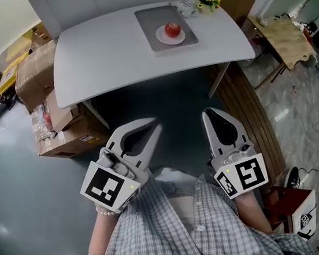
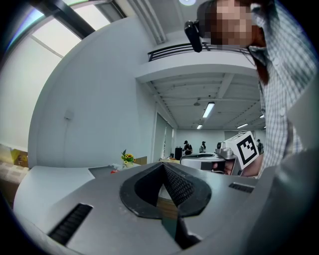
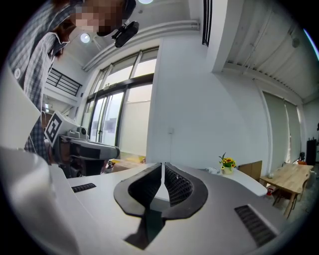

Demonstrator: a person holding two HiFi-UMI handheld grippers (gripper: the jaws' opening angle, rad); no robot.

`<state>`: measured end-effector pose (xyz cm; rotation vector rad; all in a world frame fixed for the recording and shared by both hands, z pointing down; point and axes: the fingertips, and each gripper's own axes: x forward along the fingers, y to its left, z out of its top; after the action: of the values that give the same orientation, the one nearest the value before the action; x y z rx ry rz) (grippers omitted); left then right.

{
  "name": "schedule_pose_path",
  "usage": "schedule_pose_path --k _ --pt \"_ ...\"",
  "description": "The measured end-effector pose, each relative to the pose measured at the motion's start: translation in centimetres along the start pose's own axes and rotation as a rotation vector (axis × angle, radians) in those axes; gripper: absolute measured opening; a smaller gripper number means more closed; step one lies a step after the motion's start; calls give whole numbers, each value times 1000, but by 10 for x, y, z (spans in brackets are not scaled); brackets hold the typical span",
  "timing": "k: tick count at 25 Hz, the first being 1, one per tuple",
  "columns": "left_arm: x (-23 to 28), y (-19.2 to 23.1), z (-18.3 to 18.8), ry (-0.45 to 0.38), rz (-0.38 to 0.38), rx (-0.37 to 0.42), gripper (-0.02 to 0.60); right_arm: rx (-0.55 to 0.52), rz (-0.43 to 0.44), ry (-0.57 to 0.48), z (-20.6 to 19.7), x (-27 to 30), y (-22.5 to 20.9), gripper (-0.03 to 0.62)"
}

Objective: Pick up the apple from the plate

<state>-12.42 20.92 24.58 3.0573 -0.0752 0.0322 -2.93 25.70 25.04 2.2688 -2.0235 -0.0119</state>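
At upper centre-right of the head view: round red apple (image 1: 173, 29) on small white plate (image 1: 162, 38), on grey rectangular tray (image 1: 149, 26), on white counter (image 1: 102, 50). Well beyond left white plastic tongs (image 1: 155, 127) and right white plastic tongs (image 1: 207, 115), both closed, empty. Right probably nearer.

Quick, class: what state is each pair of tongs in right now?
Left tongs: closed, holding nothing.
Right tongs: closed, holding nothing.

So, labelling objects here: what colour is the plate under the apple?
The plate is white; head view.
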Motion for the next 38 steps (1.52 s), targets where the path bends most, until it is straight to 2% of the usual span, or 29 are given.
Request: schedule_pose_path --k 9,18,23,29,32,38 --pt "37 -2 -4 -3 33 -7 9 -7 19 20 -10 4 -36 32" --pt "63 -7 -7 25 -8 -7 9 22 15 54 -30 2 -40 32" --pt "72 -3 -9 60 -47 -5 9 74 -16 69 -42 8 -45 32" --pt "95 21 -8 73 -78 -26 9 206 -99 1 -33 20 -81 32" --pt "119 39 -6 64 -106 -12 9 177 -131 16 -31 34 -102 32" --pt "168 71 -6 58 -171 -39 9 132 -193 65 -35 68 -140 32"
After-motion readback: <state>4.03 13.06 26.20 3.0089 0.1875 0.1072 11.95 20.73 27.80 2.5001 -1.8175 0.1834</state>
